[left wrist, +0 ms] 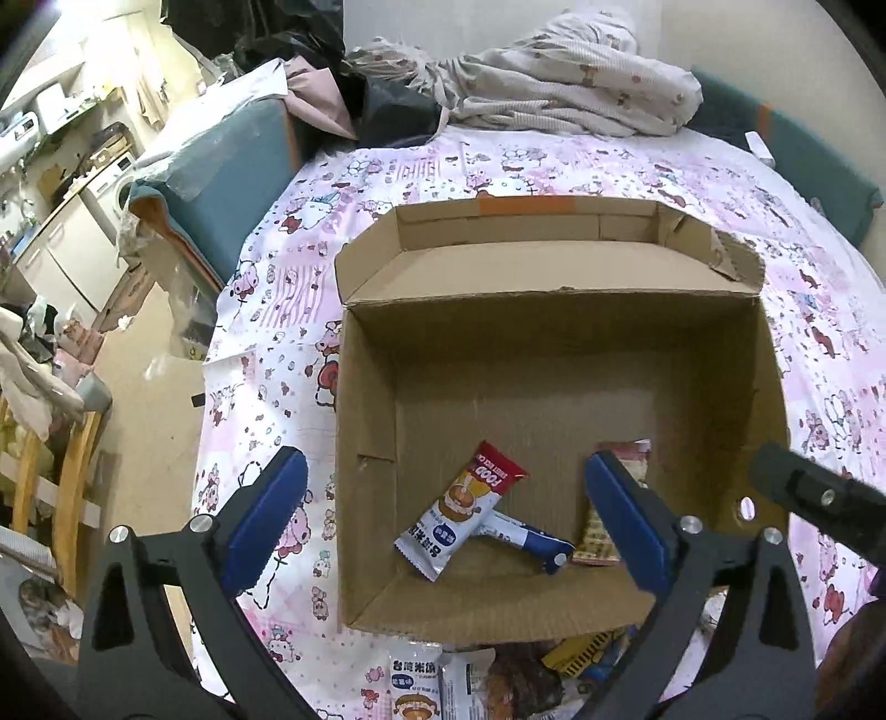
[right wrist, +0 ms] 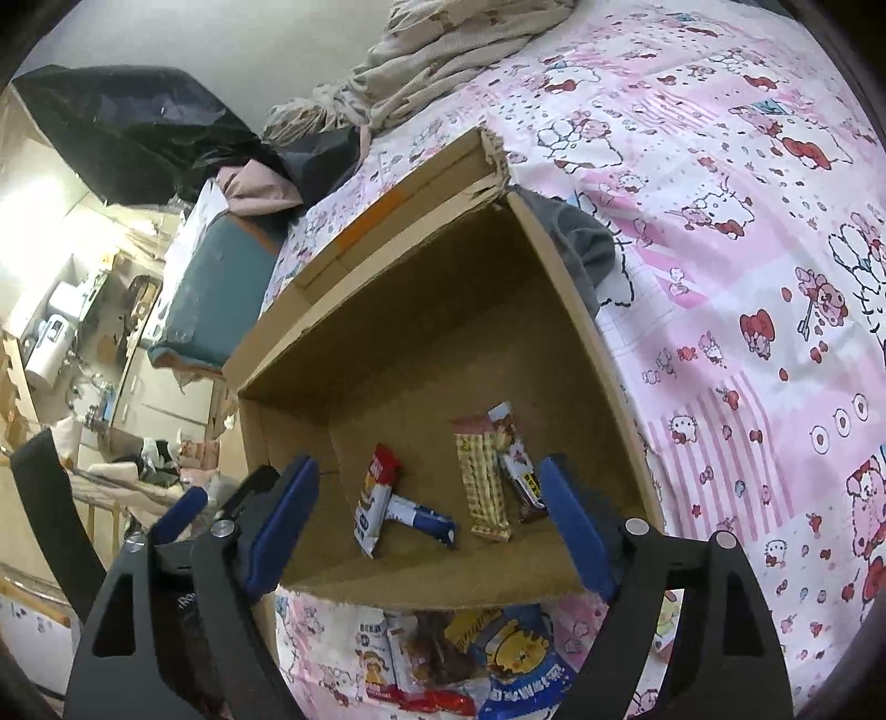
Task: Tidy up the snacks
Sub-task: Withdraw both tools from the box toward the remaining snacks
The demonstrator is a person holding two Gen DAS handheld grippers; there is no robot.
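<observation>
An open cardboard box sits on a pink cartoon-print bedsheet. Inside lie a white-and-red snack packet, a blue-and-white packet, a yellow checked packet and a dark packet. My left gripper is open and empty, one finger outside the box's left wall, one inside. My right gripper is open and empty above the box's near edge. A pile of loose snack packets lies in front of the box.
Crumpled bedding and dark bags lie beyond the box. A teal cushion borders the bed's left edge, with floor and cluttered furniture beyond. The other gripper's black body sits at the box's right.
</observation>
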